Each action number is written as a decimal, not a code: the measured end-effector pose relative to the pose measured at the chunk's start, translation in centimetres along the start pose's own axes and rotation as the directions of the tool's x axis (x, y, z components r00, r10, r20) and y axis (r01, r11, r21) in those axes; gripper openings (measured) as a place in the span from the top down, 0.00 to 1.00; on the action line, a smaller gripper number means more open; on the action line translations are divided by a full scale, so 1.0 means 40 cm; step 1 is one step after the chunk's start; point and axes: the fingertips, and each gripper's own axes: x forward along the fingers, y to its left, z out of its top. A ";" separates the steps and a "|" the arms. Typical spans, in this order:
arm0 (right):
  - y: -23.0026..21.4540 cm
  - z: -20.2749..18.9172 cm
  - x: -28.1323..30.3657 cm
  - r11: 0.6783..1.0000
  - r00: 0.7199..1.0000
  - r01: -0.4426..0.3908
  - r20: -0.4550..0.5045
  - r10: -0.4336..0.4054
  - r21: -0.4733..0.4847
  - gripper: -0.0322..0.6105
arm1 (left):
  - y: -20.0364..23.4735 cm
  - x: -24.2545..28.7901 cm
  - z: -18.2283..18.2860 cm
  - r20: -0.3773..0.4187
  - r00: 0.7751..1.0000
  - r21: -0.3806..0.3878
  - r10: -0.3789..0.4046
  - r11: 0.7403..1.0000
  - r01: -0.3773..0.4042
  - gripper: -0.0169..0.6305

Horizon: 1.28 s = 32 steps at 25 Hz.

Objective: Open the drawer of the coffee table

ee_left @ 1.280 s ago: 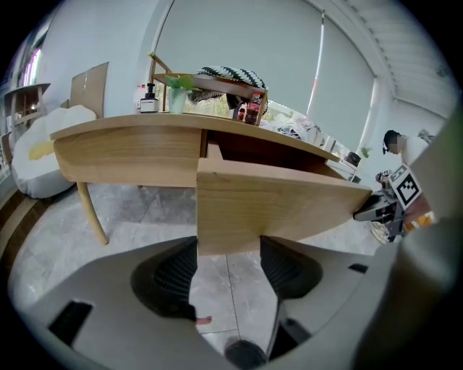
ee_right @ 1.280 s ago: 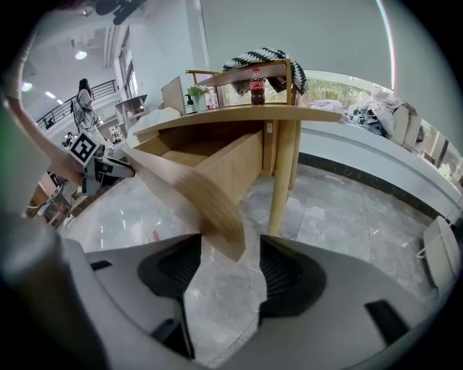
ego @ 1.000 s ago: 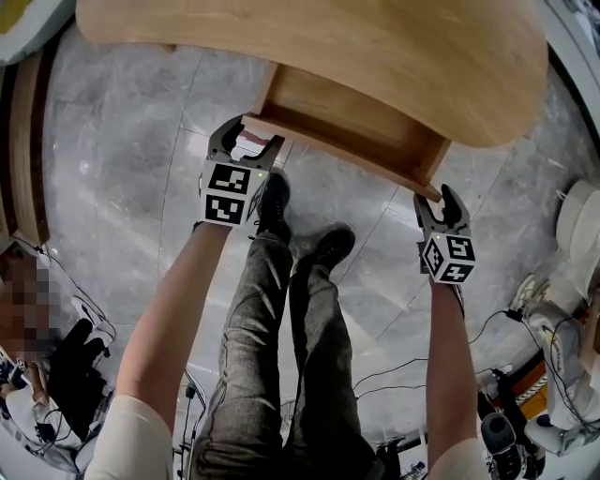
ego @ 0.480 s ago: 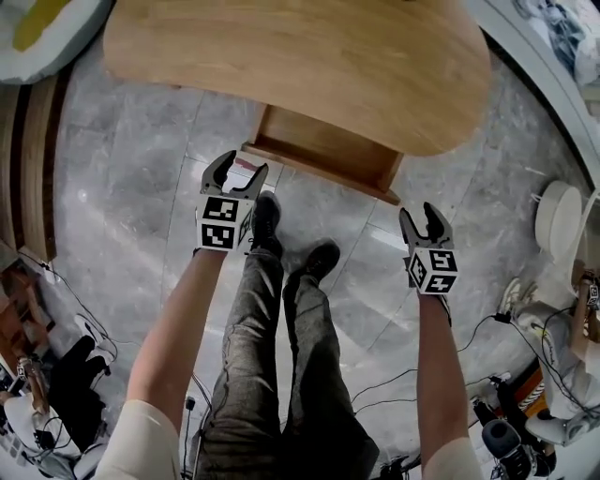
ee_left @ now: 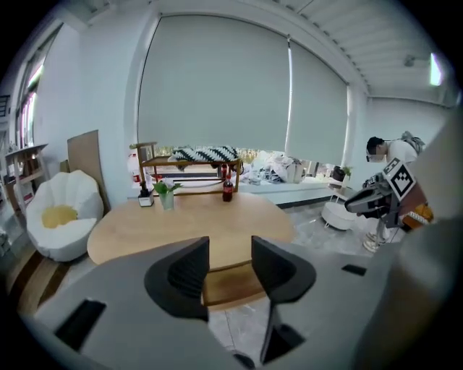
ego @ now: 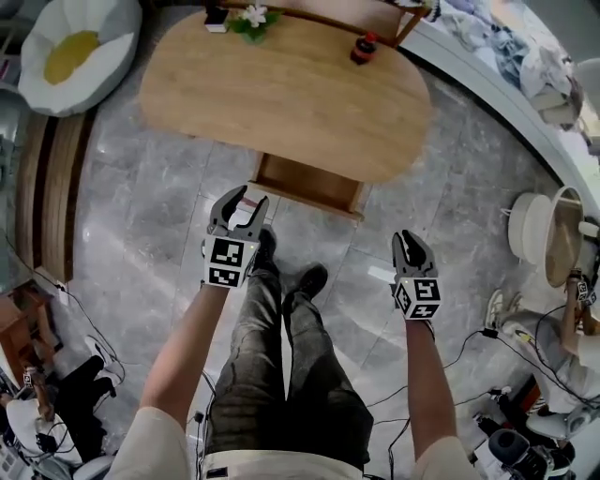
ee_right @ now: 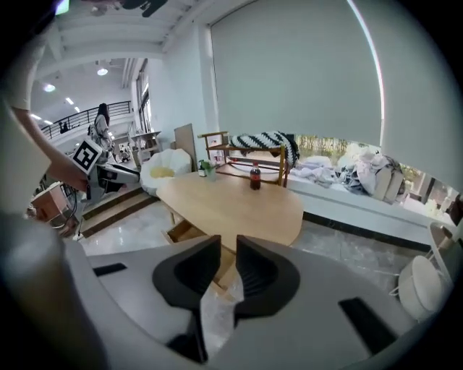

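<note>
At frame centre, the drawer [ego: 309,186] stands pulled out from under the bench [ego: 281,94], long axis across the frame. The left gripper [ego: 241,202], just below its left corner, is nearer; the right gripper [ego: 411,240] hangs lower right. The 2 grippers' fingers [ee_left: 181,278] have just been closing on nothing: left pair apart, right pair almost touching.

A dark bottle [ego: 364,47] (red label) stands apart from a flowering plant [ego: 251,17].

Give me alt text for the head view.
A wooden coffee table stands with its drawer pulled open toward the person. The left gripper and right gripper hang clear of it, both empty, their jaws having just been closing.
</note>
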 end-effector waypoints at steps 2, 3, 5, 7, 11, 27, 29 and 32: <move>0.009 0.069 -0.065 1.000 1.000 -0.003 0.026 0.003 -0.013 0.85 | -0.023 -0.057 0.070 0.017 1.000 0.007 -0.003 1.000 0.003 0.68; 0.013 0.104 -0.096 1.000 0.999 -0.002 0.041 0.002 -0.016 0.87 | -0.033 -0.084 0.104 0.026 1.000 0.008 -0.004 1.000 0.003 0.69; 0.022 0.167 -0.157 1.000 0.997 -0.002 0.071 0.004 -0.017 0.89 | -0.056 -0.137 0.166 0.042 0.999 0.008 -0.003 1.000 0.002 0.71; 0.032 0.217 -0.215 1.000 0.995 -0.007 0.095 0.009 -0.022 0.89 | -0.082 -0.191 0.225 0.061 0.998 0.001 0.002 1.000 -0.002 0.74; 0.044 0.302 -0.322 1.000 0.990 0.000 0.143 -0.001 0.008 0.91 | -0.149 -0.303 0.343 0.112 0.994 0.008 -0.008 1.000 0.007 0.80; 0.144 0.479 -0.607 0.998 0.964 0.046 0.259 -0.052 0.031 0.92 | -0.179 -0.649 0.515 0.182 0.983 -0.051 -0.016 0.998 0.026 0.94; 0.176 0.490 -0.634 0.998 0.961 0.057 0.271 -0.060 0.019 0.92 | -0.157 -0.695 0.515 0.194 0.981 -0.041 -0.020 0.999 0.028 0.94; 0.240 0.495 -0.671 0.997 0.956 0.073 0.284 -0.069 -0.003 0.92 | -0.122 -0.756 0.506 0.212 0.977 -0.035 -0.017 0.999 0.025 0.94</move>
